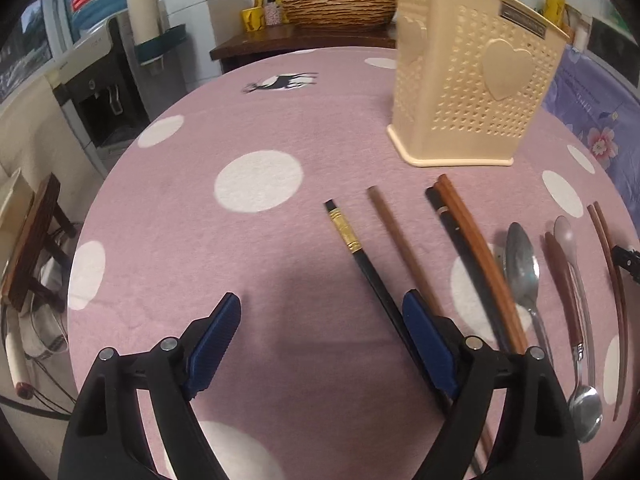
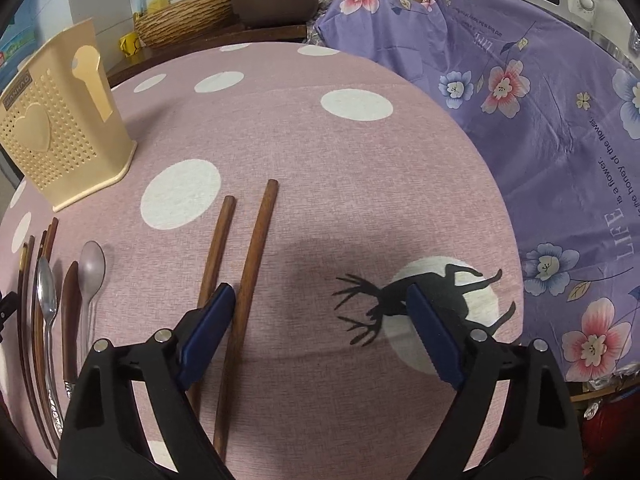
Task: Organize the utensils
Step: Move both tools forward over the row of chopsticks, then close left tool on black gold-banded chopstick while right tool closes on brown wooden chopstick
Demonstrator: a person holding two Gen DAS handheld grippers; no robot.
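A cream perforated utensil holder stands on the pink dotted tablecloth; it also shows at the left of the right wrist view. In front of it lie a black chopstick with gold bands, a brown chopstick, a black and brown pair, a metal spoon, a pinkish spoon and more chopsticks. My left gripper is open and empty, its right finger above the black chopstick. My right gripper is open and empty above two brown chopsticks.
A wooden counter with a wicker basket stands behind the table. A purple flowered cloth covers something to the right. A water dispenser and a small wooden stool stand to the left.
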